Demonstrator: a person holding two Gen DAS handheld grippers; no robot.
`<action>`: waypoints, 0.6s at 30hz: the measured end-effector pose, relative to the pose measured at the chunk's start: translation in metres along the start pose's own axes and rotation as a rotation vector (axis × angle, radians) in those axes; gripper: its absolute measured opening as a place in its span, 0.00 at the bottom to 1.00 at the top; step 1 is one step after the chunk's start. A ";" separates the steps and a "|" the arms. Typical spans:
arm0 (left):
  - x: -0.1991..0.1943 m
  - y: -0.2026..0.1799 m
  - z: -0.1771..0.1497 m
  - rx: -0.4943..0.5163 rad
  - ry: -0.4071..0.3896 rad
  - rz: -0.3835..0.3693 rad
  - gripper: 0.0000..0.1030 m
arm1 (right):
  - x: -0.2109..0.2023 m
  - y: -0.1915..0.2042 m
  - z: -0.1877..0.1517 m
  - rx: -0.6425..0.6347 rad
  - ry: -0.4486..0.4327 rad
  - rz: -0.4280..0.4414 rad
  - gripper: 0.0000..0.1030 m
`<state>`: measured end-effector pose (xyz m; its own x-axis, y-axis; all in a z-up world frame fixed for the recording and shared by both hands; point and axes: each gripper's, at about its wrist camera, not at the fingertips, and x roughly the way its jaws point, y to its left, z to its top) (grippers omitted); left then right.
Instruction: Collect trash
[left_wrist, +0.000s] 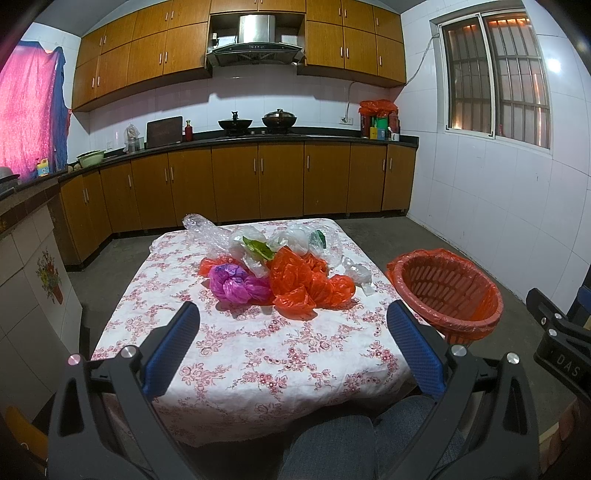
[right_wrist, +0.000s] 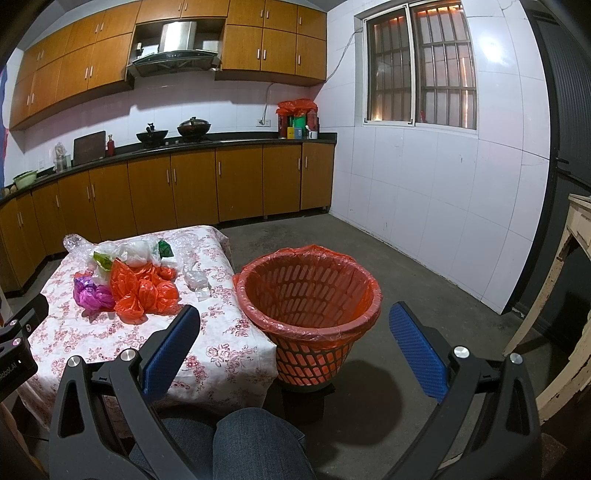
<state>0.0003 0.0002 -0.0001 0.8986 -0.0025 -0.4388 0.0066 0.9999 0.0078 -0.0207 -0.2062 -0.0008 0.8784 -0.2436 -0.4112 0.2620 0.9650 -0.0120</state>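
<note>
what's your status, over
Left gripper open, right gripper open, both empty. Bags piled on table, bin empty beside it. Nothing in the way.

Bright overhead light, glare on the white wall tiles (right_wrist: 495, 55), sharp focus, fisheye bending and dark corners.

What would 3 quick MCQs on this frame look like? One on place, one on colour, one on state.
1. Where is the bin?
A. on the table
B. on the floor beside the table
C. on the counter

2. What colour is the bin liner?
A. black
B. blue
C. orange-red

3. How are the hand-held grippers?
A. both open, empty
B. both shut on bags
C. left shut on a bag

Key: B, its base stands on the floor by the table; C, the liner over the rim; A, left hand-held gripper and right hand-held gripper fingers spread, nothing between.
</note>
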 end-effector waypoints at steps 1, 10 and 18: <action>0.000 0.000 0.000 0.000 0.000 0.000 0.96 | 0.000 0.000 0.000 0.000 0.000 0.000 0.98; 0.000 0.000 0.000 0.000 0.002 0.000 0.96 | 0.002 0.001 0.000 -0.001 0.001 0.001 0.98; 0.000 0.000 0.000 0.000 0.002 -0.001 0.96 | 0.002 0.002 0.000 -0.001 0.002 0.000 0.98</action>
<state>0.0001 0.0002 -0.0001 0.8975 -0.0033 -0.4410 0.0072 0.9999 0.0071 -0.0182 -0.2051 -0.0017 0.8778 -0.2430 -0.4128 0.2612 0.9652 -0.0127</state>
